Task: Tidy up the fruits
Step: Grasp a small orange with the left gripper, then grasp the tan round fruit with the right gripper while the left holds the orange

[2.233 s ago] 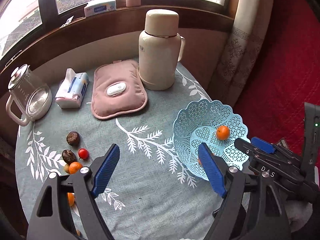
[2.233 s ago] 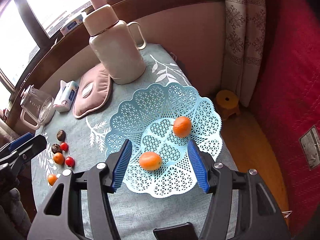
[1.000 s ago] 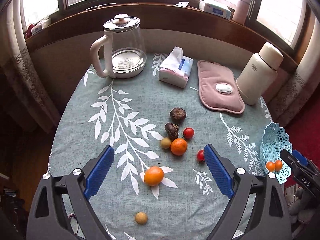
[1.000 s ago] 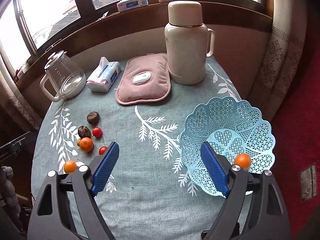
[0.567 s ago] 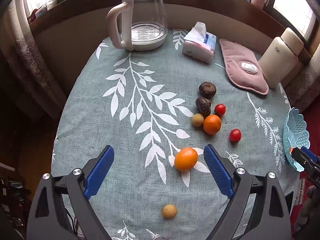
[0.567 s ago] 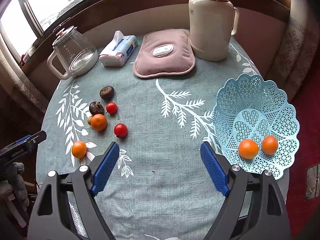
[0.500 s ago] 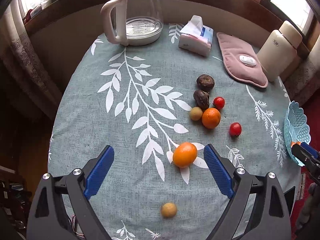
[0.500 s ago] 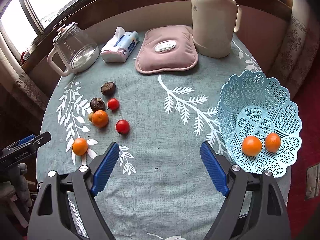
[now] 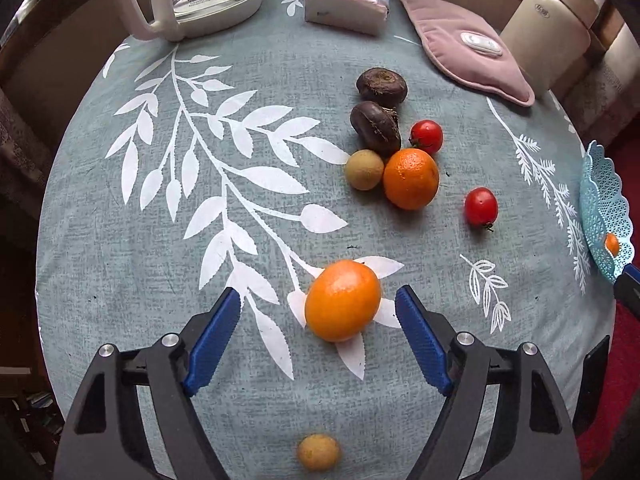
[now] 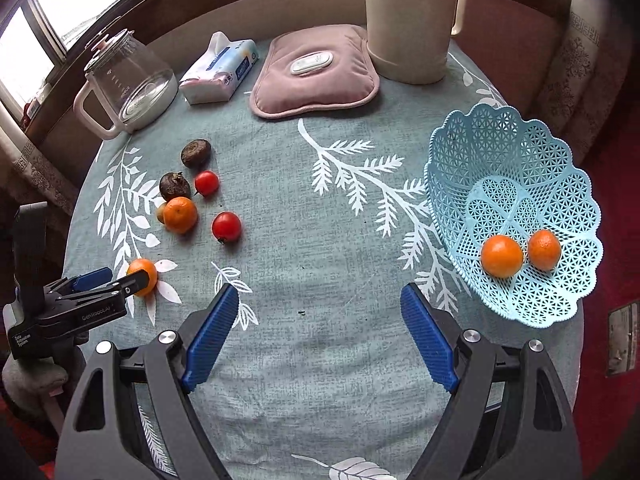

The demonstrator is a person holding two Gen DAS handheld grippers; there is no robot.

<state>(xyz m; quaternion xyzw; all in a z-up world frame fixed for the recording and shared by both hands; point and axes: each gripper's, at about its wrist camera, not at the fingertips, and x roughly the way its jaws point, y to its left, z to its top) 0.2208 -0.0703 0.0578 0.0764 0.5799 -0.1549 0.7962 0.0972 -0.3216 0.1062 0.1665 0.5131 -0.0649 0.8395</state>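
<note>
An orange kumquat-like fruit (image 9: 342, 300) lies on the grey-green cloth between the blue pads of my left gripper (image 9: 318, 322). Its jaws are closing and the pads stand clear of the fruit on both sides. From the right wrist view the same gripper (image 10: 116, 278) flanks that fruit (image 10: 143, 271). Farther on sit a round orange (image 9: 411, 184), two red tomatoes (image 9: 481, 206), two dark brown fruits (image 9: 375, 125) and a small tan fruit (image 9: 364, 169). The blue lattice basket (image 10: 500, 152) holds two oranges (image 10: 501, 256). My right gripper (image 10: 318, 338) hangs open over bare cloth.
A glass kettle (image 10: 128, 80), a tissue pack (image 10: 219, 70), a pink heat pad (image 10: 314, 76) and a cream thermos (image 10: 410, 20) stand along the table's far side. Another small tan fruit (image 9: 319, 452) lies near the front edge. The basket overhangs the right edge above a red floor.
My left gripper has dropped toward the table and its jaws have narrowed around the orange fruit. The right gripper has sunk a little, staying open.
</note>
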